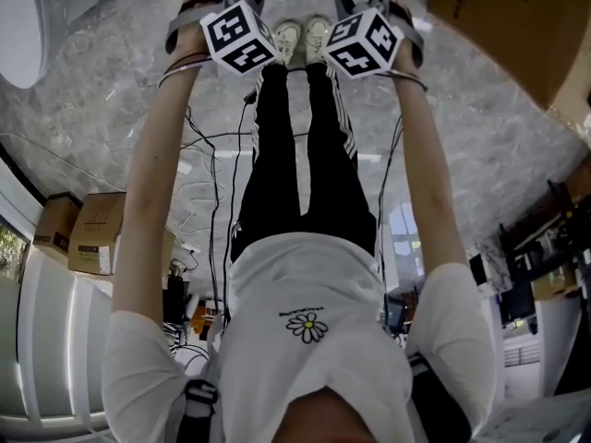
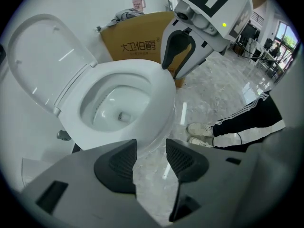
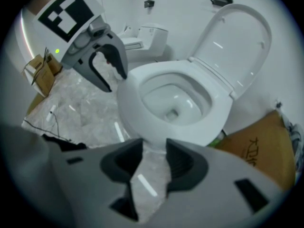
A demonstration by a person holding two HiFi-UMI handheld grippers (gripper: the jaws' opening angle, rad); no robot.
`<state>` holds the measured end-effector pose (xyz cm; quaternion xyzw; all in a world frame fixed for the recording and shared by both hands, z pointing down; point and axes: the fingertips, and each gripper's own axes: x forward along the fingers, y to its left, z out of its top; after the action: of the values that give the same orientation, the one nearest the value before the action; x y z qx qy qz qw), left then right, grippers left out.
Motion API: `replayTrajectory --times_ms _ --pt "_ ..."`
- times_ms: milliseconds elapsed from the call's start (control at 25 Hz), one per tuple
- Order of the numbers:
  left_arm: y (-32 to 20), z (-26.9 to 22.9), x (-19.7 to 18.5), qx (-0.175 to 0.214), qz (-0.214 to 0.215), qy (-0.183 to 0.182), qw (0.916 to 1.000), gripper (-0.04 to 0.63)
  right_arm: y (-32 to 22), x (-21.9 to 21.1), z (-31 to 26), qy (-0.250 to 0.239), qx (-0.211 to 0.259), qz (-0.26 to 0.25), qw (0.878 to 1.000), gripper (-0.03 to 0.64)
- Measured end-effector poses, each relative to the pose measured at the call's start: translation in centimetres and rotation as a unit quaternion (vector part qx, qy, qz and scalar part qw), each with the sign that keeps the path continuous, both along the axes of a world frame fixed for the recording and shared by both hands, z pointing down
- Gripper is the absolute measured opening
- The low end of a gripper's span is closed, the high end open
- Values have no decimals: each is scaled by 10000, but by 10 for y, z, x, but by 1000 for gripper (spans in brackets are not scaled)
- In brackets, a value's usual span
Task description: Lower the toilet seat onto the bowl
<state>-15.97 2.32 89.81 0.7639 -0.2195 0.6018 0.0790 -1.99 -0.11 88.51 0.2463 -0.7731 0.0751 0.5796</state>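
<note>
Plainly, the toilet bowl stands open, its toilet seat raised.

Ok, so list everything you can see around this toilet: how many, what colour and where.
toilet: one, white, just ahead of both grippers
toilet cover: one, white, raised behind the bowl
second toilet: one, white, far back by the wall
printed cardboard box: one, brown, beside the toilet
cup: one, pink, on that box
cloth: one, grey, on that box
smaller boxes: two, brown, at the room's edge
floor: grey marble
shoes: two, pale, on the floor
left gripper: grey, jaws apart, empty
right gripper: grey, jaws apart, empty
</note>
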Motion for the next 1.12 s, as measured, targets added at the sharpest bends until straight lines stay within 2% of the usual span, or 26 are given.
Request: replayTrajectory --times_ms 320,680,720,760,800,880,960,1040,1120 --pt "3 20 -5 -131 73 -75 9999 209 1 -4 20 63 -233 -39 9997 171" --pt "-2 18 -2 -81 -221 85 9997 209 -2 -3 20 27 -182 28 9998 170" --pt "-4 13 -2 -78 -342 165 9992 209 -4 -4 13 -19 -65 99 9999 150" --pt "-8 6 -1 -51 -513 268 9983 209 -9 -4 4 -94 89 219 9997 92" --pt "-14 -3 -1 -5 -719 388 9967 209 -15 -5 -8 -189 221 375 9989 80" --pt "-33 -29 0 126 -1178 670 9907 209 -30 -7 -35 -413 365 702 9960 80" --pt "-59 -65 -2 332 -1714 1047 9791 207 -51 -11 -71 -627 597 918 9920 80" --pt "-88 -112 -4 566 -2294 1524 9597 207 -76 -16 -118 -819 986 1023 9865 71" --pt "-108 -165 -6 804 -2702 1953 9394 178 -96 -20 -172 -1021 1371 1093 9792 61"
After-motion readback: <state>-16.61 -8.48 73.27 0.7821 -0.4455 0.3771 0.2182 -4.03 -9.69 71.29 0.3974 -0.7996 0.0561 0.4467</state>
